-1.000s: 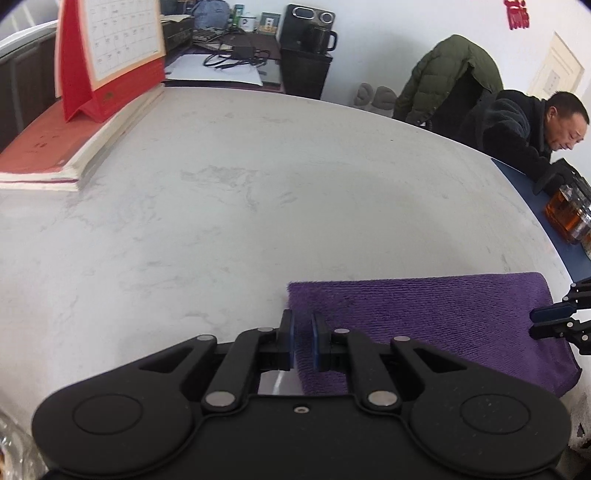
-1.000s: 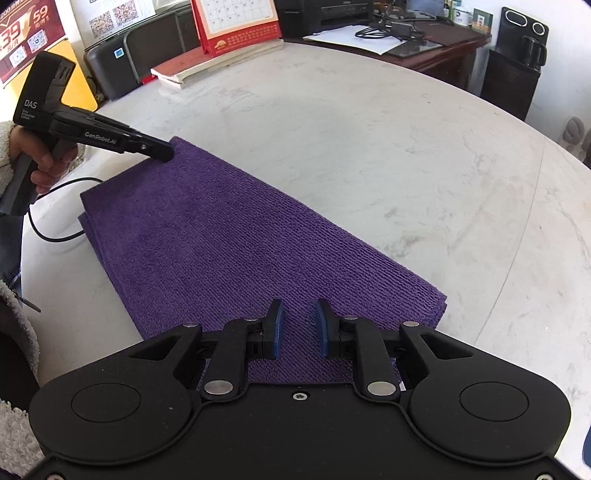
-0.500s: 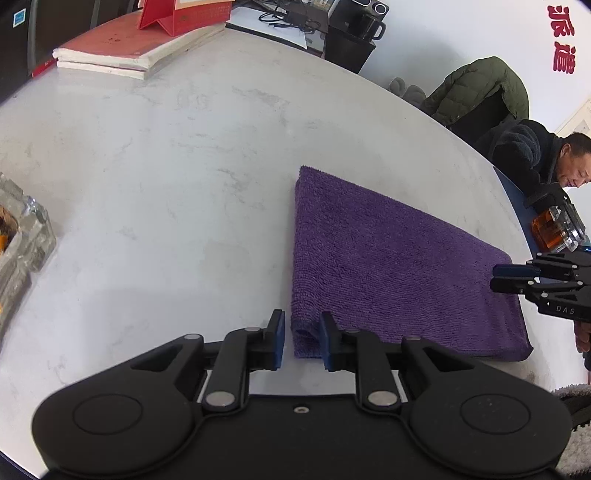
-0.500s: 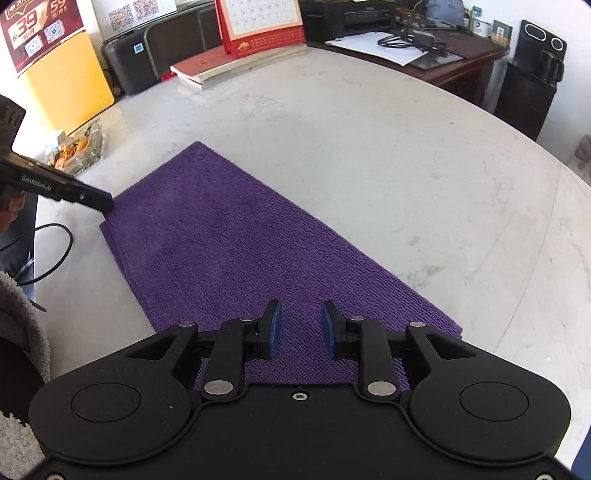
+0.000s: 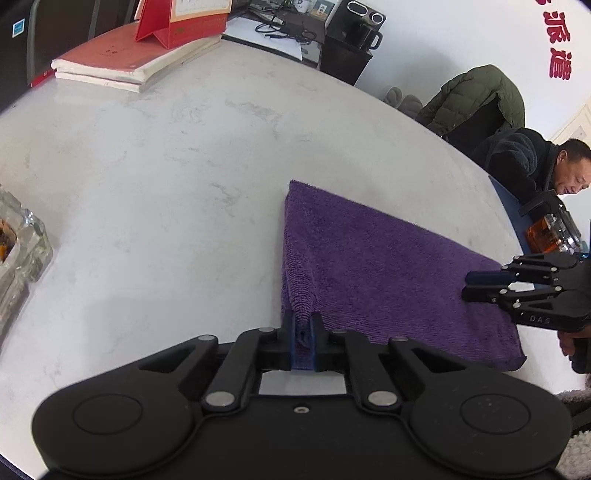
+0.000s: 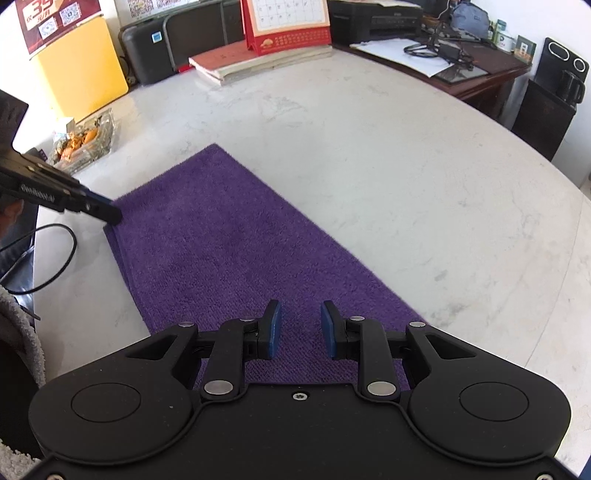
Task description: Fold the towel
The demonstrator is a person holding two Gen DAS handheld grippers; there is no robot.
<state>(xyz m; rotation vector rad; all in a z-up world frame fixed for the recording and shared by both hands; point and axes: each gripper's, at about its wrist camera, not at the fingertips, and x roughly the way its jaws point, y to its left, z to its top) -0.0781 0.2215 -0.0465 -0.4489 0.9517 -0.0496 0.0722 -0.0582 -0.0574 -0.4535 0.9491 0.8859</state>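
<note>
From my left wrist camera, the left claw (image 5: 302,334) is clenched on the near corner of the purple towel (image 5: 373,273); I can see a wad of pile pinched between the two blue pads (image 5: 290,341), though the rig's own black body hides how much cloth sits behind them. The towel lies folded flat on the white marble tabletop (image 5: 166,177), and along its left edge I can make out stacked layers, but not how many.

My right claw (image 6: 301,326) stands released, its blue pads apart over the opposite end of the towel (image 6: 229,251). I cannot tell whether the pads touch the pile or hover just above it. The near edge of the towel on that side is cut off by the gripper housing. In the left view, the right claw (image 5: 466,286) shows from the side over the towel's far end, with part of a hand behind it cropped at the frame edge.

In the right view, the left claw (image 6: 112,216) meets the towel's corner, its tips too dark to separate. A black cable (image 6: 44,258) loops on the tabletop just beside that corner. A glass dish (image 6: 83,142) with orange contents I cannot identify sits near the tabletop's rim. Well apart, at the far side, books (image 5: 125,62) carry a red desk calendar (image 5: 181,20), its top cropped. A seated person (image 5: 528,166) leans at the tabletop's edge, partly hidden.
</note>
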